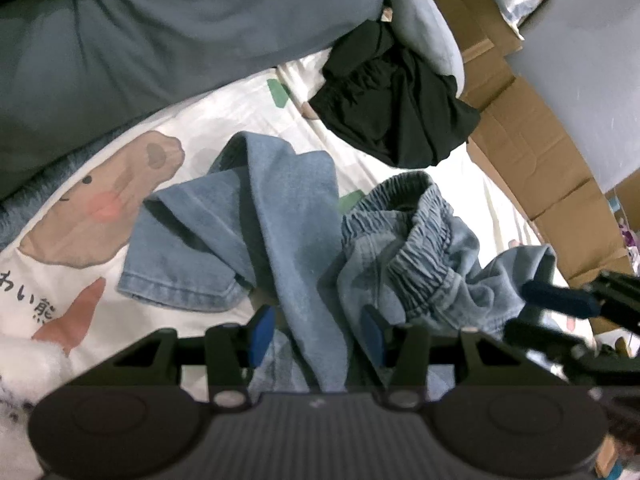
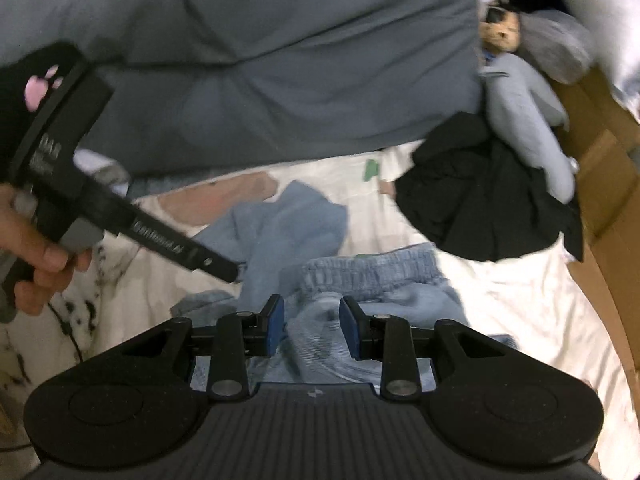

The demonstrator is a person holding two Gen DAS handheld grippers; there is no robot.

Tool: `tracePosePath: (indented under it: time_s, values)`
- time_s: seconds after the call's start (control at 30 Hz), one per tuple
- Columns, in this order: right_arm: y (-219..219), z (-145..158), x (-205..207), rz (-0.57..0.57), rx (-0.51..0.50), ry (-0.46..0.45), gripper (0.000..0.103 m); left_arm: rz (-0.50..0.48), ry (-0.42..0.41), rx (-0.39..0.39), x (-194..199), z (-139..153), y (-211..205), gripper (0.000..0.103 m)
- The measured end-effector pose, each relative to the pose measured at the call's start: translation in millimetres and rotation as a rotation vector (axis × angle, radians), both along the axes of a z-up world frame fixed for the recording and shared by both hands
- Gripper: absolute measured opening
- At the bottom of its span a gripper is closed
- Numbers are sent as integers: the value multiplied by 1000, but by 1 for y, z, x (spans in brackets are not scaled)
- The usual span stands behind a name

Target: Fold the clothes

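Observation:
Light blue denim jeans (image 1: 280, 220) lie crumpled on a white bear-print sheet (image 1: 224, 120), with the elastic waistband (image 1: 416, 236) bunched up to the right. My left gripper (image 1: 317, 334) is open, and a jeans leg runs between its blue pads (image 1: 262, 336). At the right edge, my right gripper (image 1: 548, 314) sits at the waist end of the jeans. In the right wrist view my right gripper (image 2: 313, 328) is open just above the denim (image 2: 316, 360), close behind the waistband (image 2: 368, 270). A hand (image 2: 36, 248) holds the left tool.
A black garment (image 1: 400, 100) (image 2: 488, 200) lies heaped at the back right of the sheet. A grey-blue duvet (image 1: 160, 32) (image 2: 280, 60) fills the far side. Cardboard boxes (image 1: 532, 152) (image 2: 600, 184) line the right edge, with a pale blue cushion (image 1: 424, 28) beside them.

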State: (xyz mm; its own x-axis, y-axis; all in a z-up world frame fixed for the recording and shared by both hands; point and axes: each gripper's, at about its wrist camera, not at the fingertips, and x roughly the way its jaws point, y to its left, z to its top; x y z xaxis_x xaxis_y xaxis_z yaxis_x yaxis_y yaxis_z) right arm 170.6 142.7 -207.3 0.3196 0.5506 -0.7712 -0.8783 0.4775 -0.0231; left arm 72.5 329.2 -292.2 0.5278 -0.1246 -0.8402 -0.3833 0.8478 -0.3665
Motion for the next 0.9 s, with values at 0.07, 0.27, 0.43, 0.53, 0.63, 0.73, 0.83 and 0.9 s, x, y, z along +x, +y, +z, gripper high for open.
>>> tracePosePath:
  time_s: [0.07, 0.27, 0.43, 0.53, 0.63, 0.73, 0.83, 0.9]
  values:
    - [8, -6, -3, 22, -22, -10, 38, 3, -2, -2, -1, 0, 1, 50]
    - [23, -24, -2, 36, -114, -41, 38, 18, -11, -23, 0, -2, 4, 50]
    - [32, -43, -6, 81, -213, -68, 38, 30, -19, -40, 1, -4, 6, 50]
    - [34, -54, -8, 94, -255, -99, 36, 37, -26, -53, 3, -6, 7, 50]
    - [31, -57, -3, 90, -274, -118, 21, 40, -38, -69, 9, -10, 6, 50]
    - [20, -52, 6, 67, -267, -132, 13, 35, -51, -82, 18, -13, 3, 50]
    - [7, -44, 18, 30, -268, -145, 12, 23, -66, -95, 26, -17, 2, 51]
    - [-3, -38, 28, -5, -264, -145, 12, 22, -71, -108, 32, -21, 0, 52]
